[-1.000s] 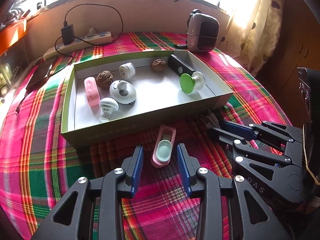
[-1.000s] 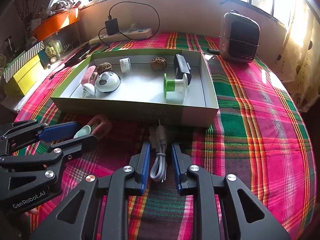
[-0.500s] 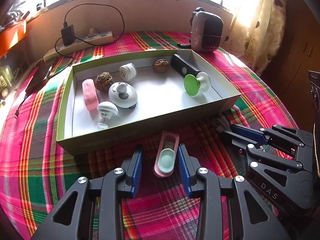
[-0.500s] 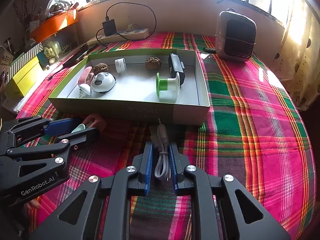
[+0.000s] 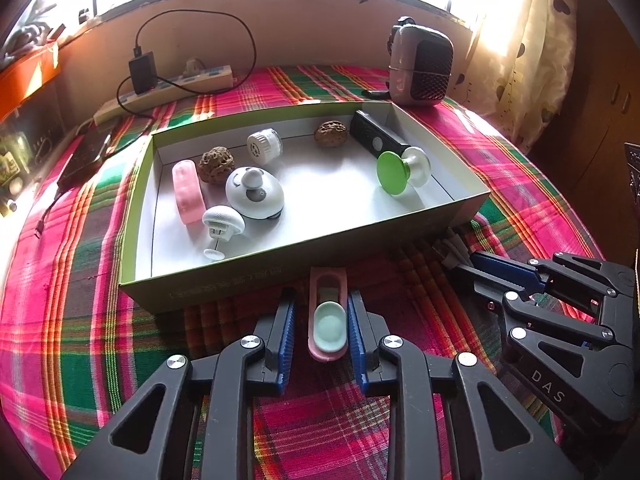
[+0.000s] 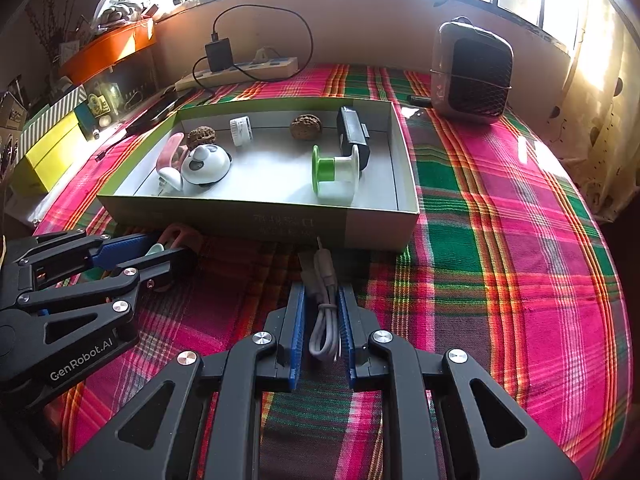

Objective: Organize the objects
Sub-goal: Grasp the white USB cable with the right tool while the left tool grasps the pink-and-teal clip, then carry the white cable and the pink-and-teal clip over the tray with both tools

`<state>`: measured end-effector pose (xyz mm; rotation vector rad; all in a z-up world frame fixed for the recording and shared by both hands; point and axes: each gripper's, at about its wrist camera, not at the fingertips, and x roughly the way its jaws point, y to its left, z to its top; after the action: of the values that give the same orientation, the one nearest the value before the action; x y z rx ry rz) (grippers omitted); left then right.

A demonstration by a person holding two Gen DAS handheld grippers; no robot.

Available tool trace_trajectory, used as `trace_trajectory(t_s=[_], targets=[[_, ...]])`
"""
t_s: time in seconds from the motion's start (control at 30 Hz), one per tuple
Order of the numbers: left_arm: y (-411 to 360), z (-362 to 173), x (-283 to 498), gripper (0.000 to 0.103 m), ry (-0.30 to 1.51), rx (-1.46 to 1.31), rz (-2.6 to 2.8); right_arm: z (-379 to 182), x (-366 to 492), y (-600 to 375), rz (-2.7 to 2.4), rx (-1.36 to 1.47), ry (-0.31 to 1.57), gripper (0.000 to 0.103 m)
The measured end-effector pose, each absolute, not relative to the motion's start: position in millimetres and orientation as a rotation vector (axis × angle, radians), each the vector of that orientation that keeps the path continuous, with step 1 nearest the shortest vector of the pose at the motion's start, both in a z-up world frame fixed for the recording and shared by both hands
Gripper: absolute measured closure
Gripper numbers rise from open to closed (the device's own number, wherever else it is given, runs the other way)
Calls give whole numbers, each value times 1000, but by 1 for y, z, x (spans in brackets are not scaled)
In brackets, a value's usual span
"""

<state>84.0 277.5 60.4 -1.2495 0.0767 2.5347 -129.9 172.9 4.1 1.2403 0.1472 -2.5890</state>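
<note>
A pink holder with a mint-green cap [image 5: 328, 320] lies on the plaid cloth just in front of the green-walled box [image 5: 280, 268]. My left gripper [image 5: 321, 300] straddles it with its jaws closing. The right pad touches the holder and a small gap remains at the left pad. My right gripper [image 6: 321, 288] is shut on a coiled grey cable [image 6: 324, 332], also in front of the box [image 6: 280, 220]. Each gripper shows in the other's view, the right gripper [image 5: 476, 264] and the left gripper [image 6: 160, 248]. Inside the box lie a pink case [image 5: 186, 192], a white round gadget [image 5: 254, 192], a green-and-white spool [image 5: 400, 172] and a black device [image 5: 376, 140].
A power strip with a black charger [image 5: 168, 84] lies along the back wall. A small heater [image 5: 420, 68] stands at the back right and a phone [image 5: 84, 156] lies at the left. Yellow boxes [image 6: 48, 152] sit beyond the left edge, a curtain [image 5: 532, 60] hangs on the right.
The left jaws have narrowed from wide apart to close around the pink holder. The right jaws closed in on the grey cable. Neither hand has shifted noticeably.
</note>
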Motion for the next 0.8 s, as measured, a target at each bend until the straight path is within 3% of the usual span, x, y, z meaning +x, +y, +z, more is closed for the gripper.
trace_trajectory(t_s=[0.17, 0.8], targets=[[277, 60, 84, 87, 77, -1250, 2536, 4, -130, 173, -2589, 1240, 148, 86], [275, 60, 87, 87, 76, -1251, 2539, 4, -128, 168, -2602, 1241, 193, 86]])
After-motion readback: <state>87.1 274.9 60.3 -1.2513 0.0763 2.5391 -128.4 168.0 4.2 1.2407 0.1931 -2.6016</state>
